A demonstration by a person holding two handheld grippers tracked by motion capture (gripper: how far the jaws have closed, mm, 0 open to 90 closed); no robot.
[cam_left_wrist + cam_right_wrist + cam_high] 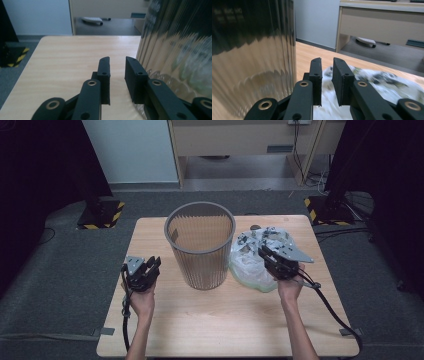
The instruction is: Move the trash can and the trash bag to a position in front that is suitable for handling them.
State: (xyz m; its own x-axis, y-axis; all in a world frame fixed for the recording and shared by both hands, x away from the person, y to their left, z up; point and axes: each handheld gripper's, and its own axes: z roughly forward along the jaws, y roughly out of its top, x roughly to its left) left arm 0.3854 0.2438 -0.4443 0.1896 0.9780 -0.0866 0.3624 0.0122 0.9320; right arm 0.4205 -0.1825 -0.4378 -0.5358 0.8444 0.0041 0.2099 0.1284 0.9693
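A grey ribbed waste basket (200, 245) stands upright in the middle of the wooden table (225, 320). To its right lies a crumpled clear plastic bag (247, 265) with scraps inside. My left gripper (151, 264) hovers left of the basket, jaws a narrow gap apart with nothing between them. In the left gripper view the basket wall (175, 50) rises just right of the left gripper (117, 62). My right gripper (265, 254) hangs over the bag, jaws slightly apart and empty. The right gripper view has the basket (249, 50) to the left of the right gripper (327, 62) and the bag (374, 82) below.
Black stands with yellow-striped bases sit on the floor at the back left (102, 215) and back right (320, 210). A pale desk (240, 140) stands behind the table. The right gripper's cable (335, 312) trails over the table's right front.
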